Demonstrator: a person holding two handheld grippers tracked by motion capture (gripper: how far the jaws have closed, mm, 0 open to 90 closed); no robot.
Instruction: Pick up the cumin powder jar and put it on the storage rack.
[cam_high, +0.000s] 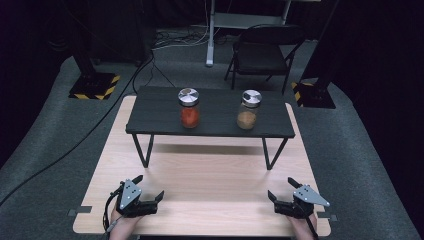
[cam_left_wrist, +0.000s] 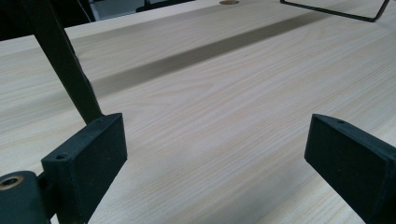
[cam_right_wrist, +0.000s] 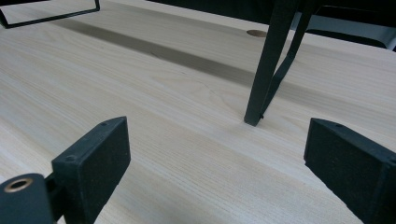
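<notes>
**On the bench, before any grasp**

At the near edge of the bench (cam_high: 210, 192), the left tongs (cam_high: 150, 187) and right tongs (cam_high: 280, 189) rested spread wide, holding and touching nothing. The red jar (cam_high: 189, 108) and brown jar (cam_high: 248, 110) stood capped and untouched on the black shelf (cam_high: 150, 112), well apart from both tongs. All handling remained to be done.

Red-filled jar (cam_high: 189, 108) upright on black shelf (cam_high: 160, 117); brown-filled jar (cam_high: 248, 110) beside.
</notes>
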